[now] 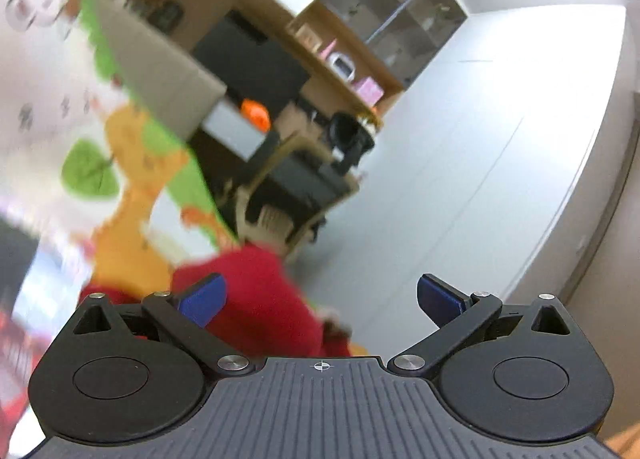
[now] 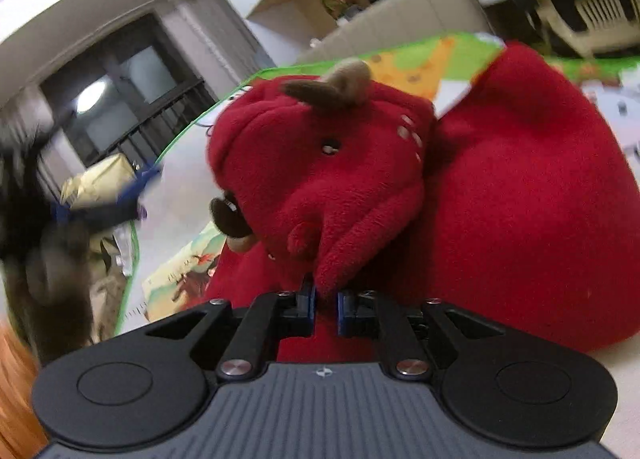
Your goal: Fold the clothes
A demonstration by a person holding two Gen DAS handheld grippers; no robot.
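Pinched between the blue pads [image 2: 307, 301] of my right gripper [image 2: 325, 305] is a fold of a red fleece garment [image 2: 520, 195], the jaws drawn nearly together on the cloth. One garment is all I count. It is thick, plush and bright red, heaped on the play mat [image 2: 404, 67] and filling most of the right wrist view. Its hood [image 2: 320, 163] faces me like an animal's head: two brown horns [image 2: 332, 85] on top, one small dark eye, a few pale stitched marks beside it, and a brown nose at the left edge.

My left gripper [image 1: 322, 299] hangs with its two blue fingers [image 1: 204, 299] spread wide and nothing between them. Beyond its left finger I see part of the same red garment [image 1: 256, 291], blurred and cut off by the gripper body. The mat [image 1: 132, 195] is white with green edging and an orange dinosaur figure, smeared by motion. Behind stand a shelf unit [image 1: 344, 71] and a plain white wall; the small items on the shelves are too blurred to name.
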